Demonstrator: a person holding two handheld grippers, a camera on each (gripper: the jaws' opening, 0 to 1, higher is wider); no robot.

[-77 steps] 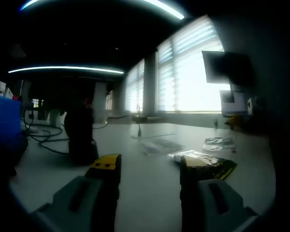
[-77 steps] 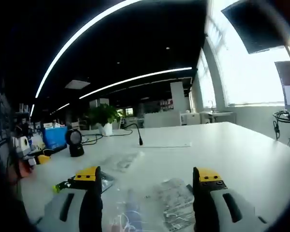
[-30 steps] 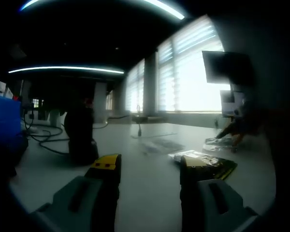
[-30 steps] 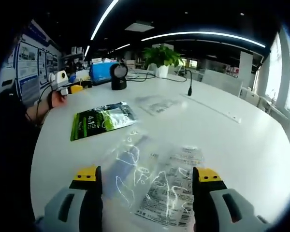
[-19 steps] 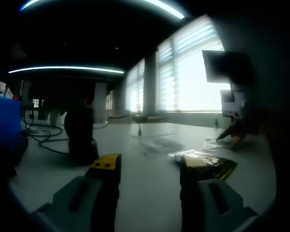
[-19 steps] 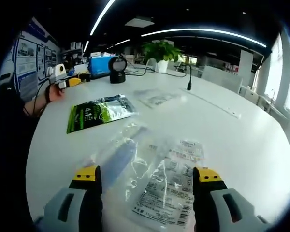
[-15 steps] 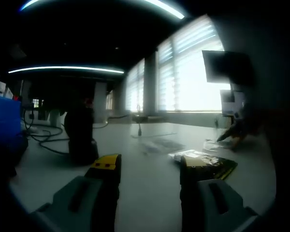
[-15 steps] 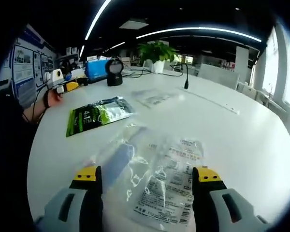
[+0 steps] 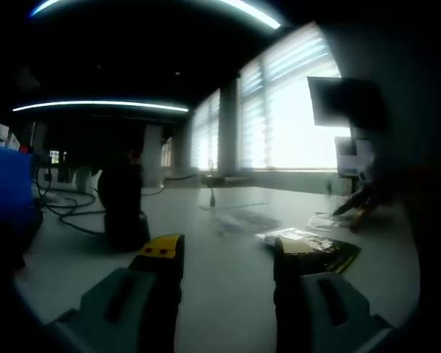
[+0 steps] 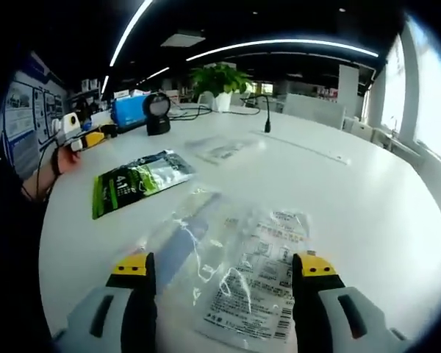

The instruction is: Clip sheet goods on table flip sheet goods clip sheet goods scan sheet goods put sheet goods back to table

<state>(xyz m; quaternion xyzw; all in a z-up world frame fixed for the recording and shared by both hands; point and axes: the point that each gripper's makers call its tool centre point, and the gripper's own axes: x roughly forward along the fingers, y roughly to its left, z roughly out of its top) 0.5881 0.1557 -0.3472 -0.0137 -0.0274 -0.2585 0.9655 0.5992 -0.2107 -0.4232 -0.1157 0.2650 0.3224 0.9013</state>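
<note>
A clear plastic packet (image 10: 253,276) with printed black text lies flat on the white counter (image 10: 367,213), directly between the spread jaws of the right claw (image 10: 224,283). Just beside it, to the left in the right gripper view, lies a second clear packet (image 10: 178,239) with something bluish inside. Farther off sits a green packet (image 10: 136,180) with a shiny foil-like face, and beyond that another thin clear packet (image 10: 220,149).

The step in hand looks like the first clip: the right claw hangs over the printed packet with its jaws apart and nothing between them yet. The next move likely calls for lowering onto one edge of the packet and closing there, since the film is thin, slippery and wrinkled, and lies flush on the smooth counter.

The left claw (image 9: 228,257) rests low near the counter, jaws apart and empty, with the green packet (image 9: 316,250) ahead of it. A dark round scanner (image 10: 158,112) stands near the far edge, beside a blue box (image 10: 128,110) and cables, with a potted plant (image 10: 217,84) behind.
</note>
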